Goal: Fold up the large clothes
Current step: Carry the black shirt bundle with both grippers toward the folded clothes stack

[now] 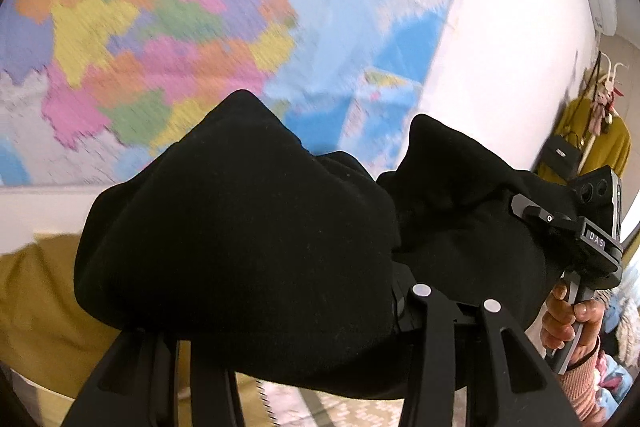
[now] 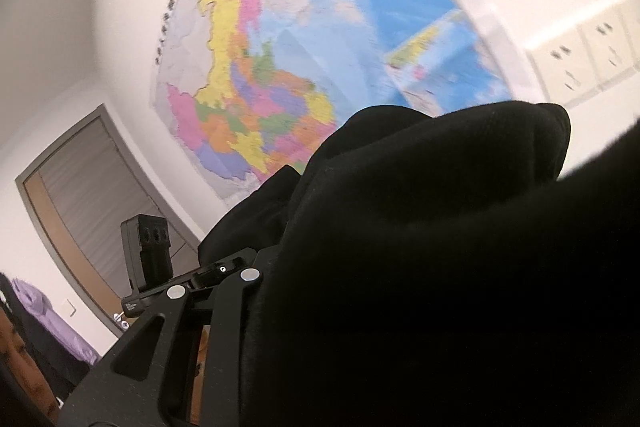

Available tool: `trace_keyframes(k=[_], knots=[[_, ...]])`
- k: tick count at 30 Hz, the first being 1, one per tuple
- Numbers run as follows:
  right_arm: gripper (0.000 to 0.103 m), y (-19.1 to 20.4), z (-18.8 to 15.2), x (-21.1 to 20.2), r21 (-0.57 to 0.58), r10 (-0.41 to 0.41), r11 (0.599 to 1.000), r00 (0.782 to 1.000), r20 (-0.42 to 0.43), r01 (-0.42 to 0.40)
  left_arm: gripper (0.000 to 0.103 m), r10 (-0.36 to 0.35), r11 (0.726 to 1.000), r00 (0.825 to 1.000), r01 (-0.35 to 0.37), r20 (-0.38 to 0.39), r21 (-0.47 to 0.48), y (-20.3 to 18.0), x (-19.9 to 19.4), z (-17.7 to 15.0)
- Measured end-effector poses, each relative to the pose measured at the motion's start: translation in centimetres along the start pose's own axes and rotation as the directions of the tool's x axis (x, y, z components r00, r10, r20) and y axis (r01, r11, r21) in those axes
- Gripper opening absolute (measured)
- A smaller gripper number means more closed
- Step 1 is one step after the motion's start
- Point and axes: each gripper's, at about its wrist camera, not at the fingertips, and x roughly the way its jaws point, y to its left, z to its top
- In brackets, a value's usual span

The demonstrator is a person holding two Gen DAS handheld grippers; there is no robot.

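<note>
A black garment (image 1: 240,235) hangs bunched between the two tools, held up in front of a wall rather than lying on any surface. That height probably serves to let the cloth drop free and straighten before a fold is laid, since a large piece needs room to hang.

The left gripper (image 1: 280,307) has cloth draped right over its front, so its fingertips are hidden. The jaws appear clamped on a thick wad of the garment, though the contact itself is covered. The right gripper (image 2: 360,287) is buried in the same way in its own view: black fabric spills over its front and fills most of the frame, and it too looks closed on a bundled edge. In the left view that gripper shows at the right edge, with a hand (image 1: 572,323) wrapped round its handle and a ribbed pink cuff at the wrist.

The garment is matte, soft and thick, perhaps fleece or heavy knit, with faint lint specks. It forms rounded, puffy humps instead of sharp creases, so I judge it will resist crisp folding and tend to spring back.

Behind it hangs a large coloured map (image 1: 168,27), blurred. A mustard coat (image 1: 588,143) hangs on a rack at the right, and mustard cloth (image 1: 36,307) lies low at the left.
</note>
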Motion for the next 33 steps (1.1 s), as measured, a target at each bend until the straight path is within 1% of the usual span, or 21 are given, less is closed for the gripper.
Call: trace_keyframes(k=[3, 6, 9, 11, 13, 16, 19, 21, 23, 25, 26, 27, 28, 30, 31, 32, 33], knots=[[0.026, 1.3, 1.1, 1.9, -0.023, 0.028, 0.999, 1.0, -0.004, -0.028, 0.043, 0.039, 0.999, 0.998, -0.039, 0.039, 0.001, 1.5, -1.7, 1.4], [0.026, 2.9, 2.2, 4.8, -0.043, 0.075, 0.996, 0.997, -0.012, -0.076, 0.043, 0.073, 0.997, 0.995, -0.072, 0.073, -0.013, 3.5, -3.3, 2.4], [0.026, 4.3, 2.9, 7.7, -0.049, 0.116, 0.992, 0.993, -0.026, -0.117, 0.043, 0.119, 0.992, 0.987, -0.115, 0.108, -0.042, 6.6, -4.8, 3.5], [0.026, 5.6, 3.4, 10.7, -0.057, 0.142, 0.988, 0.989, -0.044, -0.144, 0.043, 0.152, 0.987, 0.98, -0.145, 0.125, -0.068, 8.8, -5.7, 4.2], [0.026, 6.8, 3.7, 13.8, -0.06, 0.17, 0.983, 0.984, -0.062, -0.174, 0.043, 0.2, 0.978, 0.969, -0.188, 0.148, -0.096, 11.5, -6.6, 4.8], [0.026, 8.3, 3.5, 18.4, -0.051, 0.219, 0.973, 0.972, -0.085, -0.224, 0.043, 0.248, 0.966, 0.953, -0.23, 0.175, -0.117, 14.9, -7.8, 5.3], [0.026, 10.3, 3.0, 23.2, -0.052, 0.26, 0.963, 0.96, -0.101, -0.266, 0.043, 0.302, 0.949, 0.93, -0.273, 0.209, -0.157, 19.4, -9.3, 5.7], [0.026, 11.4, 2.0, 26.6, -0.058, 0.282, 0.955, 0.952, -0.117, -0.29, 0.043, 0.349, 0.932, 0.908, -0.31, 0.231, -0.186, 22.7, -10.1, 5.4], [0.026, 12.0, 0.5, 29.2, -0.065, 0.294, 0.95, 0.944, -0.148, -0.306, 0.043, 0.388, 0.914, 0.888, -0.335, 0.246, -0.229, 26.3, -10.6, 4.3], [0.026, 12.0, -2.2, 32.7, -0.07, 0.273, 0.954, 0.94, -0.205, -0.292, 0.044, 0.408, 0.9, 0.879, -0.341, 0.248, -0.27, 30.1, -10.2, 1.9], [0.026, 11.6, -3.6, 34.1, -0.054, 0.263, 0.958, 0.936, -0.234, -0.283, 0.045, 0.419, 0.889, 0.881, -0.349, 0.22, -0.297, 32.1, -9.4, 0.2], [0.026, 10.8, -5.0, 35.4, -0.023, 0.255, 0.962, 0.929, -0.27, -0.27, 0.045, 0.425, 0.876, 0.888, -0.355, 0.177, -0.325, 33.8, -8.5, -1.5], [0.026, 9.7, -7.0, 36.9, 0.026, 0.251, 0.966, 0.914, -0.319, -0.256, 0.045, 0.426, 0.854, 0.899, -0.362, 0.102, -0.373, 36.0, -6.9, -4.1], [0.027, 7.8, -10.3, 38.8, 0.068, 0.209, 0.978, 0.892, -0.402, -0.199, 0.045, 0.421, 0.821, 0.907, -0.384, -0.006, -0.422, 38.4, -4.8, -7.8], [0.029, 6.9, -12.0, 39.3, 0.083, 0.192, 0.981, 0.88, -0.434, -0.173, 0.045, 0.415, 0.804, 0.908, -0.391, -0.047, -0.447, 39.3, -3.8, -10.0], [0.034, 6.5, -12.8, 39.3, 0.089, 0.191, 0.982, 0.875, -0.446, -0.169, 0.046, 0.417, 0.801, 0.908, -0.39, -0.044, -0.453, 39.5, -3.7, -10.8], [0.039, 6.3, -13.3, 38.9, 0.087, 0.189, 0.982, 0.873, -0.449, -0.168, 0.049, 0.415, 0.799, 0.909, -0.376, -0.02, -0.47, 39.6, -4.2, -11.7]])
